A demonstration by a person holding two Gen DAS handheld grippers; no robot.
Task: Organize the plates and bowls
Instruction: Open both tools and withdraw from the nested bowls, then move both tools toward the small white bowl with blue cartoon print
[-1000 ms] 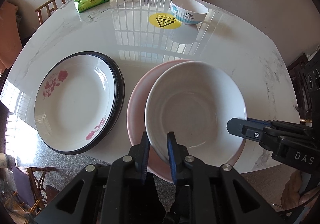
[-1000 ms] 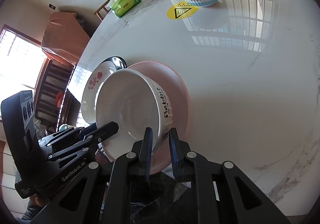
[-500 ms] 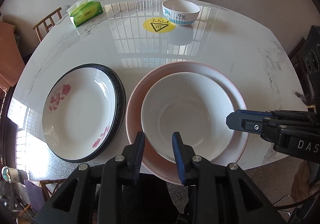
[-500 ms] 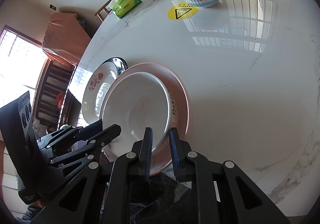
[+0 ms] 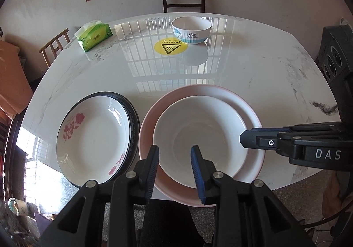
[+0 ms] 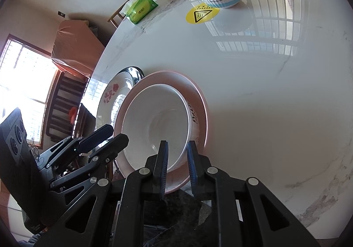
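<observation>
A large white bowl (image 5: 199,136) sits flat inside a pink plate (image 5: 253,114) at the table's near edge. My left gripper (image 5: 174,156) is open, its jaws astride the bowl's near rim without gripping it. My right gripper (image 6: 177,154) has narrow jaws around the bowl's right rim (image 6: 186,123); it also shows in the left wrist view (image 5: 249,139). A white plate with red flowers (image 5: 92,139) lies on a dark-rimmed plate to the left. A small white and blue bowl (image 5: 191,30) stands at the far side.
A yellow round warning sticker (image 5: 171,46) and a green tissue pack (image 5: 94,36) lie at the far side of the white marble table (image 5: 253,70). Chairs stand around the table. The pink plate overhangs the near edge.
The bowl went from tilted and lifted to lying flat in the pink plate. My left gripper let go of its rim, opened and pulled back and up.
</observation>
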